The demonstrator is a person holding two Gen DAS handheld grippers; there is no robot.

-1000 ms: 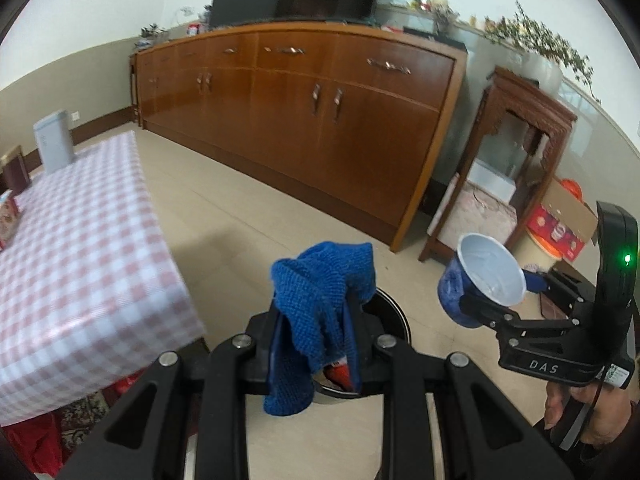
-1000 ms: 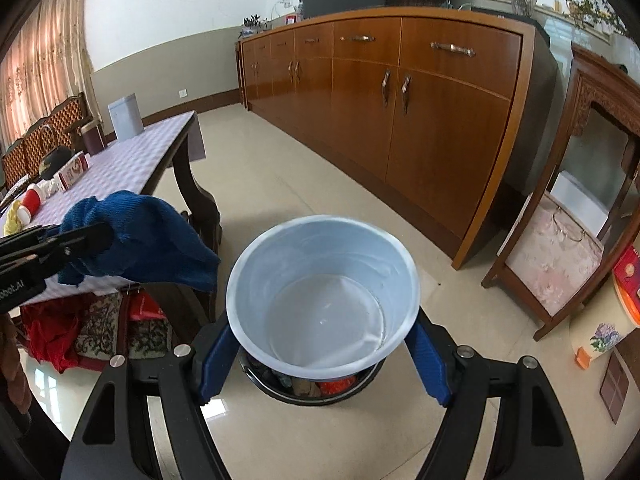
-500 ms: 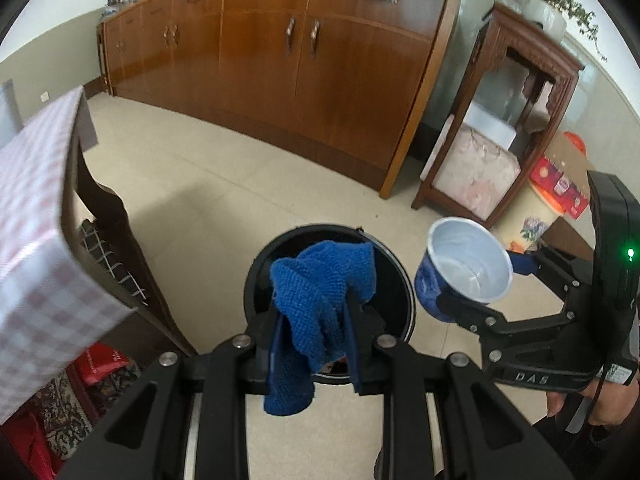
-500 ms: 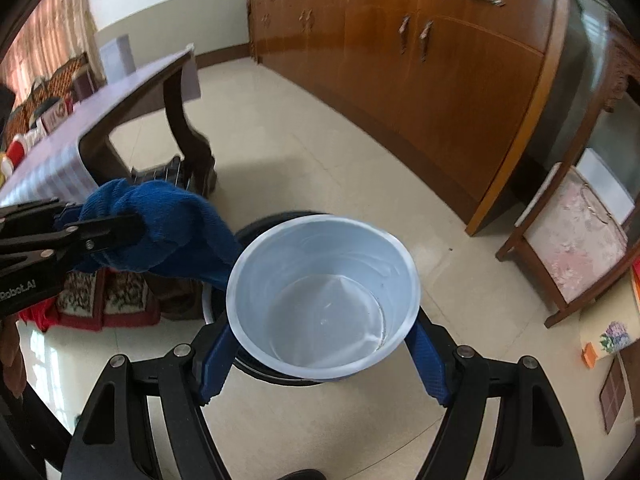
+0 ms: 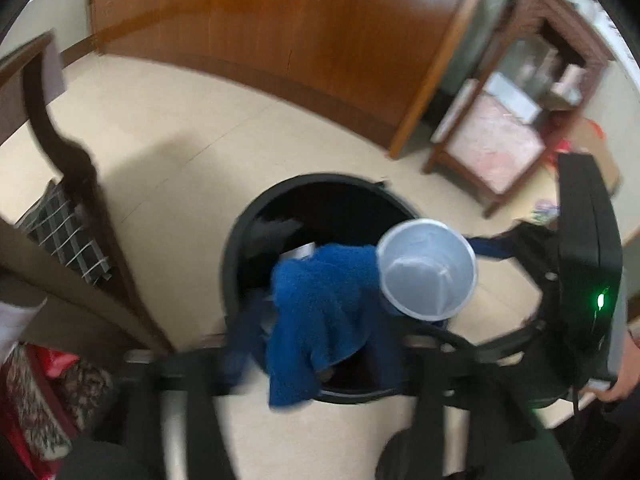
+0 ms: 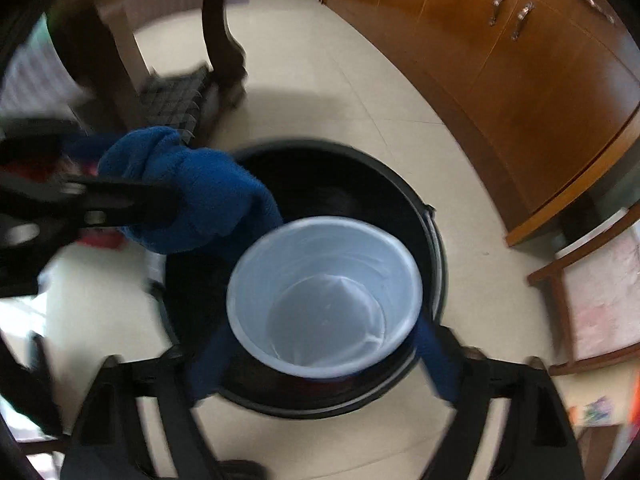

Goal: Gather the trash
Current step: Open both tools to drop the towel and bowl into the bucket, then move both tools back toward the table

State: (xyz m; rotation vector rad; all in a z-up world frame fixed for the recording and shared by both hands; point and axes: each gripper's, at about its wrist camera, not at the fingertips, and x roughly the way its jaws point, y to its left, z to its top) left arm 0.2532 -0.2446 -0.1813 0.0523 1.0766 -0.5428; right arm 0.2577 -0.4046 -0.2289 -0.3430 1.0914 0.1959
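Observation:
A round black trash bin [image 5: 256, 216] [image 6: 432, 216] stands on the tiled floor right below both grippers. My left gripper [image 5: 316, 320] is shut on a blue cloth [image 5: 320, 312] that hangs over the bin's opening; the cloth also shows in the right wrist view [image 6: 192, 188]. My right gripper [image 6: 320, 320] is shut on a pale blue paper cup [image 6: 324, 296], held upright over the bin; the cup also shows in the left wrist view [image 5: 428, 268], touching the cloth's right side. Some trash lies dark inside the bin.
A long wooden sideboard [image 5: 320, 28] [image 6: 540, 80] runs along the far wall. A dark table leg [image 5: 72, 160] [image 6: 224, 32] stands close left of the bin. A wooden side stand [image 5: 508, 120] with a pink cushion is at the right.
Both grippers have dropped and tilted down toward the bin, which now fills the middle of both views. The cup and cloth have come together over the opening.

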